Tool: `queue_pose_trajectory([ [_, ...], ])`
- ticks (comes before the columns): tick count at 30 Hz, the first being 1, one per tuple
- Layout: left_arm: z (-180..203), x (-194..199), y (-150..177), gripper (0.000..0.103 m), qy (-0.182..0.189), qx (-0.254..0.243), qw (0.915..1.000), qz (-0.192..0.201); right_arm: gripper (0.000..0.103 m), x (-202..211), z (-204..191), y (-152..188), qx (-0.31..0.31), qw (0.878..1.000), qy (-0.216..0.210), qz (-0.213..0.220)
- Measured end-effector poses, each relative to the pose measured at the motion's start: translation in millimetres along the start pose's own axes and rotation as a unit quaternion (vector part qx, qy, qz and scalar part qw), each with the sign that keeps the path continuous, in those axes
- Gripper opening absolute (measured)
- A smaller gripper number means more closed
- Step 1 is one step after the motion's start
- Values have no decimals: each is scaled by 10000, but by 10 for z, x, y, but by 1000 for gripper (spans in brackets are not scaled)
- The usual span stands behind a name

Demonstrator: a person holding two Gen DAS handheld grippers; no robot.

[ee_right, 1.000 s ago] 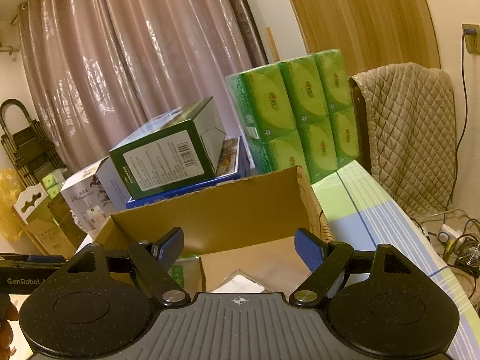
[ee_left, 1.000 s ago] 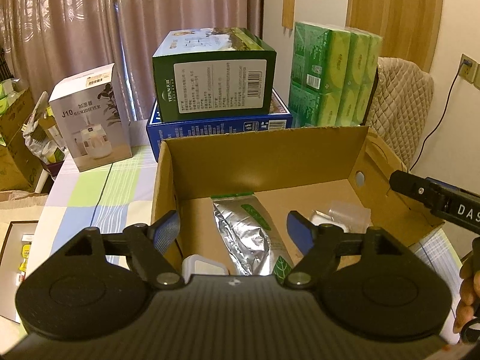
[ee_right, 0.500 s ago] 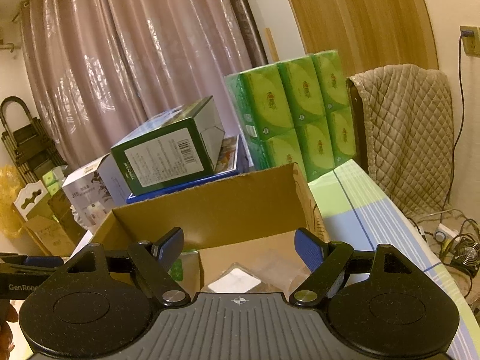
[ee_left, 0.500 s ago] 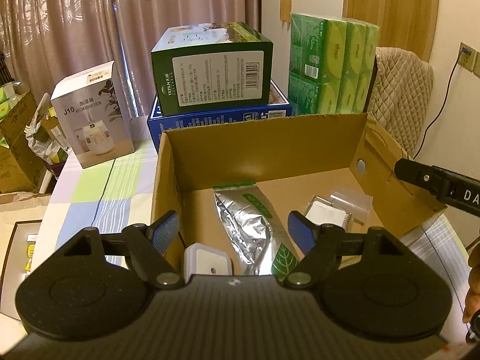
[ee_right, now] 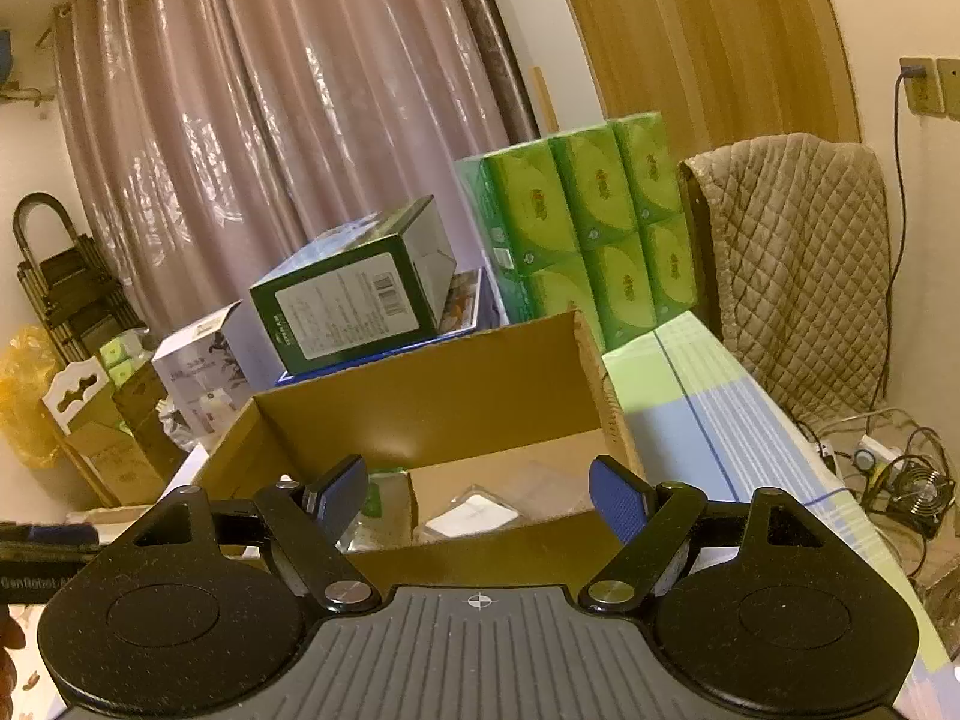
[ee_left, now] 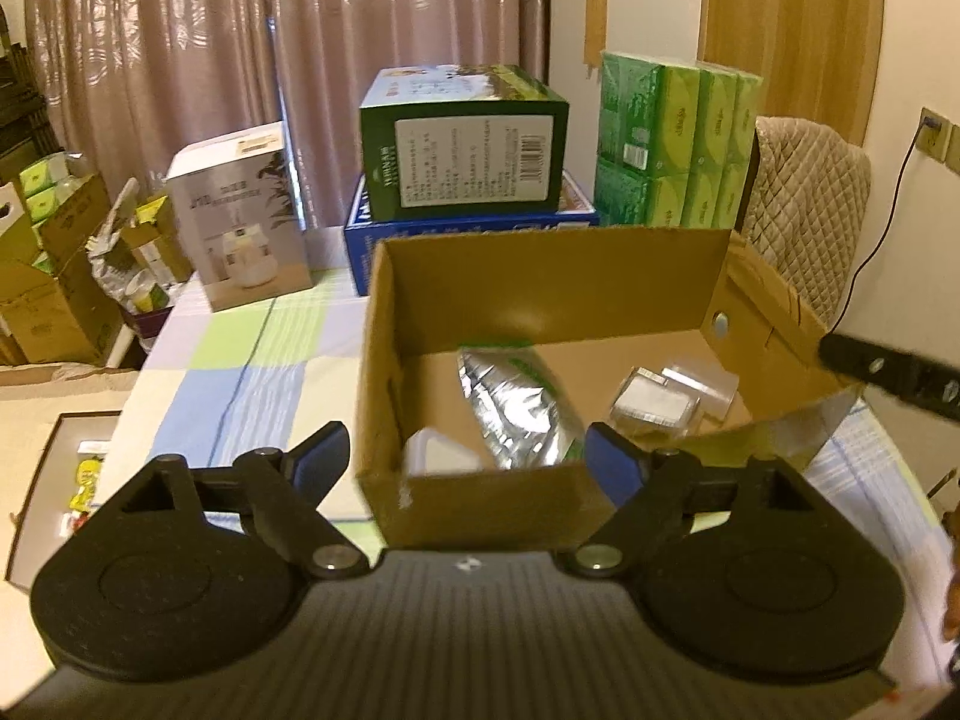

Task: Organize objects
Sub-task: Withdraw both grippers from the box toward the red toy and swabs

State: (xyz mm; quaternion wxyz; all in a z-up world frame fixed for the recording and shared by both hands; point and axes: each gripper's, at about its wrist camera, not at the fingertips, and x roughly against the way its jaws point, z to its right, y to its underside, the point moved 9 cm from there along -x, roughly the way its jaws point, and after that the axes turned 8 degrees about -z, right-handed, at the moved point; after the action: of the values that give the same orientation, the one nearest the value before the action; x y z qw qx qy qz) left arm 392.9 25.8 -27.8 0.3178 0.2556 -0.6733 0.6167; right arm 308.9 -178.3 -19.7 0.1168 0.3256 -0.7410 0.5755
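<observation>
on the surface, near its front edge: an open cardboard box [ee_left: 480,504] sits on the checked cloth, and the things being organized lie on its floor.
silver pouch [ee_left: 516,402]: lies flat along the middle of the box floor, green strip toward the far wall. likely light, crinkly and slick; a pinch across a sealed edge should hold better than one on the slack middle.
white case [ee_left: 441,453]: tucked in the near left corner of the box, partly hidden by the near wall. looks stiff and smooth, so i would take it across its short sides; weight cannot be told.
clear packet [ee_left: 660,402]: a flat white piece in clear wrap, toward the right wall, with a second clear piece just behind it. probably light, thin and slippery, hard to lift off flat card; an overhanging edge is the place to grip.
left gripper [ee_left: 465,456]: jaws spread wide, nothing between them, low in front of the near wall.
right gripper [ee_right: 477,495]: also spread and empty, facing the near right corner of the box; its black body shows by the right wall in the left view.
in the way: the tall box walls force a reach from above, and both grippers crowd one opening.
far edge of the surface: green box [ee_left: 465,144] stacked on blue box [ee_left: 474,228], green tissue packs [ee_left: 672,144] to the right, white humidifier box [ee_left: 240,216] to the left; all well apart from the reach.
</observation>
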Motion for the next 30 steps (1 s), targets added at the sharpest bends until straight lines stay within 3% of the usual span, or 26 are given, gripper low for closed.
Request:
queue_pose_trajectory([
  [12,-52,285,659,84,-65,-7,9997,-241,78,263,-8,312,60,9996,-5,-266],
  [24,41,449,1136,84,31,-35,9991,-418,78,571,152,877,613,9953,-6,-749],
  [30,88,444,1365,84,122,-69,9984,-539,78,655,143,1249,1178,9873,-264,-1033],
])
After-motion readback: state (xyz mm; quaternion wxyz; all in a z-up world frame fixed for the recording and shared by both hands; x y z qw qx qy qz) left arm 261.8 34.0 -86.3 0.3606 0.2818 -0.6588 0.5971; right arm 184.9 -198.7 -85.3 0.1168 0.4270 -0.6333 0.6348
